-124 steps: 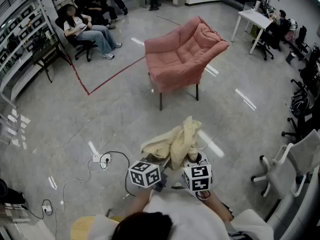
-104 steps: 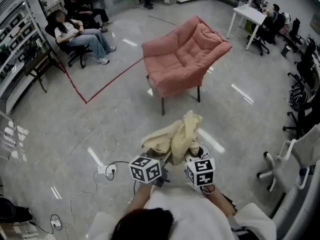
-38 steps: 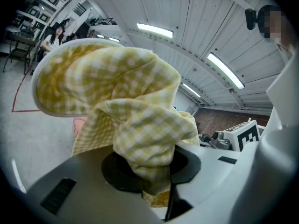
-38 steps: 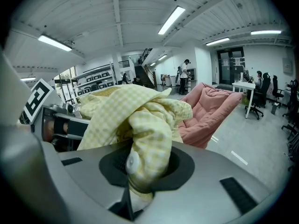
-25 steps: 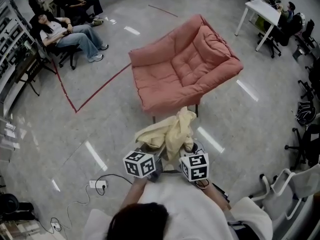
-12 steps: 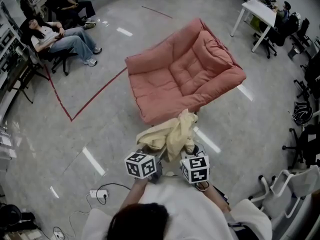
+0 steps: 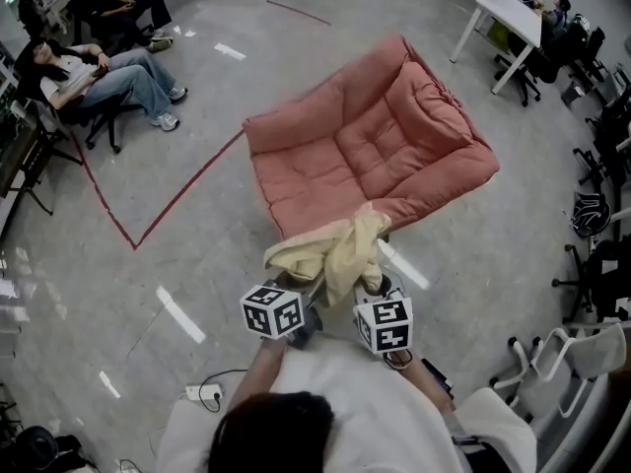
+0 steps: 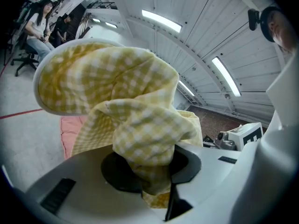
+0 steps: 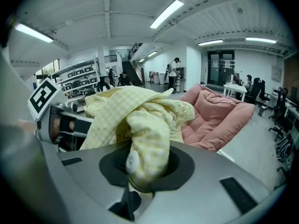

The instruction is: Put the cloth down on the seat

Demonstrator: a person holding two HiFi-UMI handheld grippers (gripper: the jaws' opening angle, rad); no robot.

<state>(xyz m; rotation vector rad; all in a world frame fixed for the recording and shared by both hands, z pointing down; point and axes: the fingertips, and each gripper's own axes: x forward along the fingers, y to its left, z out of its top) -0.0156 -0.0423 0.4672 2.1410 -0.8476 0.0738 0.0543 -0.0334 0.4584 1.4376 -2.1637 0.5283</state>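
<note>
Head view: a yellow checked cloth (image 7: 340, 252) is held up in a bunch in front of the person. It lies just short of the near edge of a pink chair (image 7: 414, 126), and most of it hangs over the floor rather than over the seat (image 7: 301, 180).

In the left gripper view, the left gripper (image 8: 148, 169) is clenched on a thick fold of the fabric, which is pinched between its jaws. In the right gripper view, the right gripper (image 9: 145, 169) is likewise closed on another fold. The two grippers are held close together, so the cloth is gathered into a loose heap above them.

The step in hand is judged to be the last of the carry, with the putting-down not yet begun. For a good result, both grippers should be brought forward until the whole bundle is above the seat cushion, not its edge or arm. The bundle should then be lowered until the fabric rests on the cushion, and only then should both grips be let go together. A release from height, or from one side first, may let the cloth slide off the sloping front. The jaws should be drawn back clear of the folds, since loose fabric is easily snagged.
</note>
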